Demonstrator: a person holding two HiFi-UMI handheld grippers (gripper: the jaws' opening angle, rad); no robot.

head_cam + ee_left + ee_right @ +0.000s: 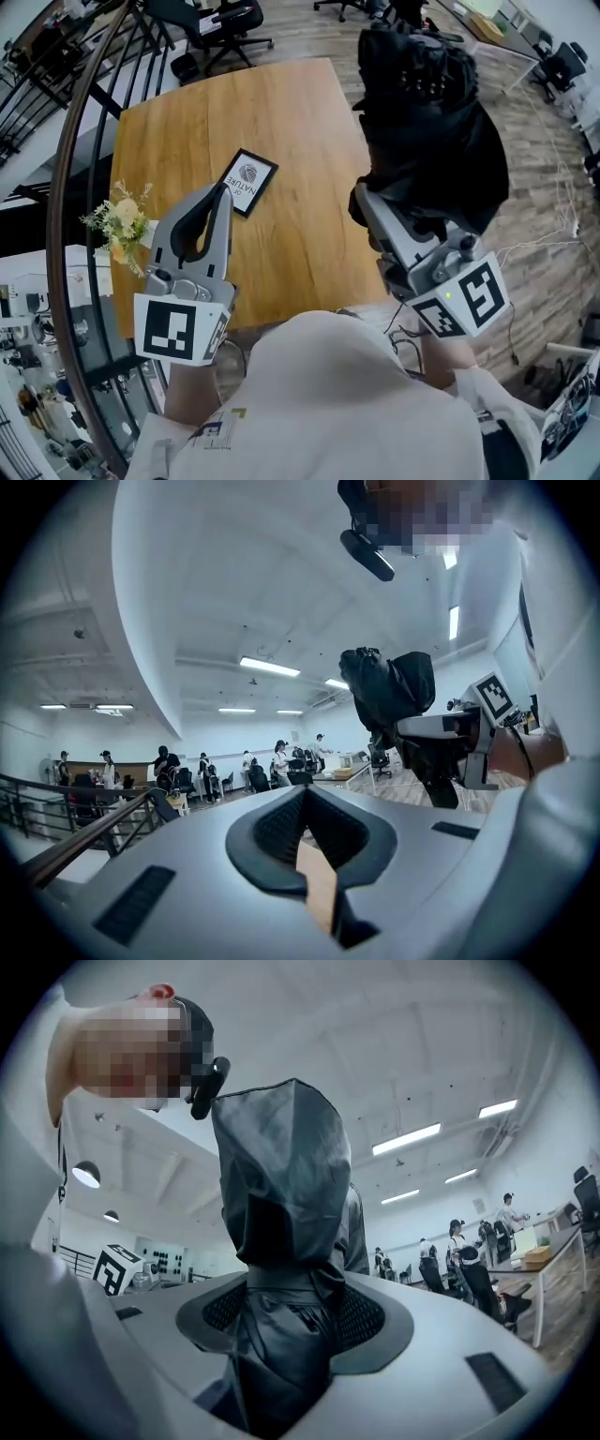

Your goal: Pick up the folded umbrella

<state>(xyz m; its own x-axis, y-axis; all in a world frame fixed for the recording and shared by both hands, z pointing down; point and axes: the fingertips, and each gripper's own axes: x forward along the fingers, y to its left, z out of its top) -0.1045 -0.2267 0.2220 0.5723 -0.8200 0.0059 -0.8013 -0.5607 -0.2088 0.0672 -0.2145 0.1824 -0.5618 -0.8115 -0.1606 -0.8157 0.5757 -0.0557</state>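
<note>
The folded black umbrella hangs in the air over the table's right edge, a bundle of dark fabric with its strap end up. My right gripper is shut on its lower part. In the right gripper view the umbrella stands upright between the jaws and fills the gap, its fabric pressed by both pads. My left gripper is raised over the table's near left part, shut and empty, its fingertips meeting. From the left gripper view the umbrella and the right gripper show at the right, apart from my left gripper.
Below lies a wooden table with a black-framed card and a small bunch of pale flowers at its left edge. A dark curved railing runs along the left. Office chairs stand beyond the table. Several people stand far off.
</note>
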